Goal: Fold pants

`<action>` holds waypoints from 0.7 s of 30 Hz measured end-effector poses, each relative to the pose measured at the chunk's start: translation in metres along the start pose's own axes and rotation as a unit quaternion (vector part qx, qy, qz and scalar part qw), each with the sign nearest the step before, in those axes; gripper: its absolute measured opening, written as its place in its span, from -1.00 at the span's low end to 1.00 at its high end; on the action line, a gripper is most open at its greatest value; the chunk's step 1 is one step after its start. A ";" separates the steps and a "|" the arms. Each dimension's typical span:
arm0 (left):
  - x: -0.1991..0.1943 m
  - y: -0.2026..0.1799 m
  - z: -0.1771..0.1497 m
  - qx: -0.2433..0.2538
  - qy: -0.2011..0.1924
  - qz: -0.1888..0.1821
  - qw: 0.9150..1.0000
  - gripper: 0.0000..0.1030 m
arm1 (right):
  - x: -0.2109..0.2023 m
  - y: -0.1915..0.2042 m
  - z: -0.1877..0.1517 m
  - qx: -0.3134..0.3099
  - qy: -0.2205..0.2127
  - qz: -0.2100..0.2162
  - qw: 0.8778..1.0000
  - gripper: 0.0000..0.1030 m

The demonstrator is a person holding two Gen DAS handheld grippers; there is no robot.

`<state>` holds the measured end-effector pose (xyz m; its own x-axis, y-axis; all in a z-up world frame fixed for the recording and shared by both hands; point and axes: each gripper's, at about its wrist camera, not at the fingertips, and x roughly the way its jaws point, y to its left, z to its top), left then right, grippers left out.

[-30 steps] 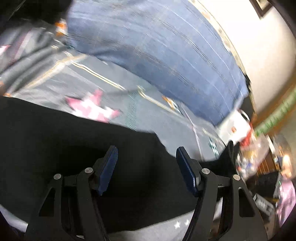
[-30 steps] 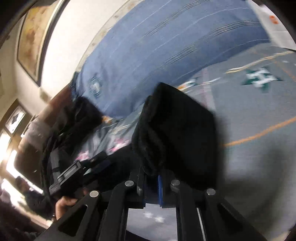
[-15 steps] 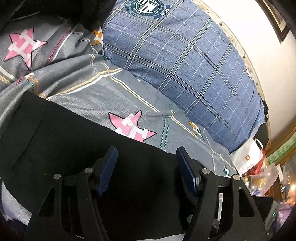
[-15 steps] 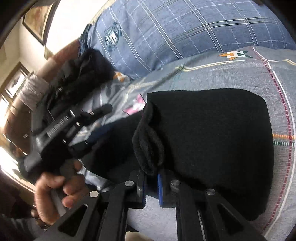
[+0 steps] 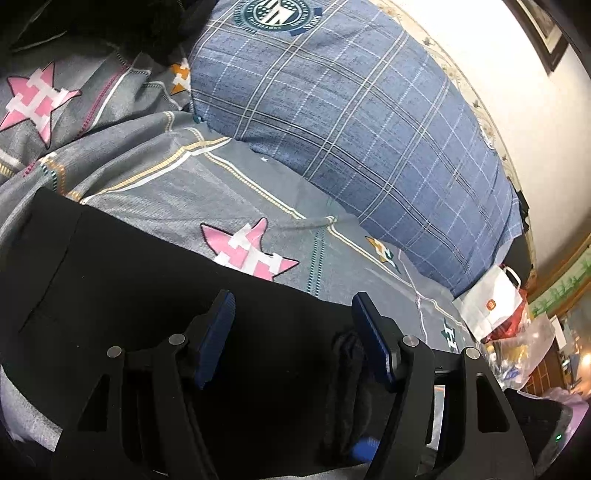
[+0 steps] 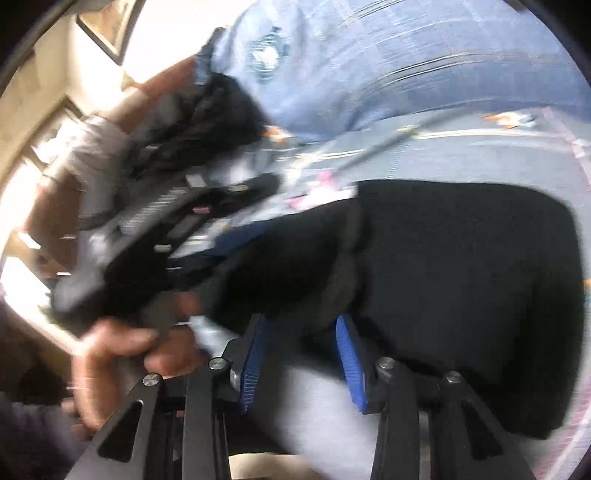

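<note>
The black pants (image 5: 122,295) lie flat on a grey bedsheet with pink stars. My left gripper (image 5: 291,306) is open just above them, fingers spread, nothing between the pads. In the right wrist view the pants (image 6: 461,277) lie folded on the sheet, with a bunched folded edge (image 6: 347,266) running toward the gripper. My right gripper (image 6: 303,332) is open, its blue pads either side of that edge, not closed on it. The left gripper body (image 6: 166,225) and the hand holding it show blurred at the left.
A large blue plaid pillow (image 5: 351,122) lies along the back of the bed; it also shows in the right wrist view (image 6: 369,62). Dark clothes (image 5: 110,22) are piled at the far left. White and red plastic bags (image 5: 495,306) sit at the right of the bed.
My right gripper has opened and let go of the folded edge of the pants. The left gripper has stayed open over the pants and shifted only slightly.
</note>
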<state>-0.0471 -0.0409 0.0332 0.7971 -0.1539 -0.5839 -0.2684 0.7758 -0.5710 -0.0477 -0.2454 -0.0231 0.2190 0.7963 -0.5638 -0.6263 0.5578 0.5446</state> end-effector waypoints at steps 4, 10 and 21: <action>-0.001 -0.010 -0.003 0.015 0.012 -0.042 0.999 0.28 | -0.026 0.003 -0.003 -0.026 -0.005 0.014 1.000 -0.27; 0.002 -0.071 -0.031 0.150 0.061 -0.147 0.976 0.28 | -0.090 -0.028 -0.023 -0.059 -0.050 -0.245 0.966 -0.26; 0.052 -0.057 -0.058 0.117 0.221 -0.123 0.960 -0.36 | -0.084 -0.029 -0.022 -0.149 -0.041 -0.293 0.944 -0.27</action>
<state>-0.0221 -0.1285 0.0021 0.4997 -0.5554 -0.6648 0.0693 0.7906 -0.6084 -0.0644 -0.3332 -0.0052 0.6425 0.3948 -0.6568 -0.5595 0.8273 -0.0500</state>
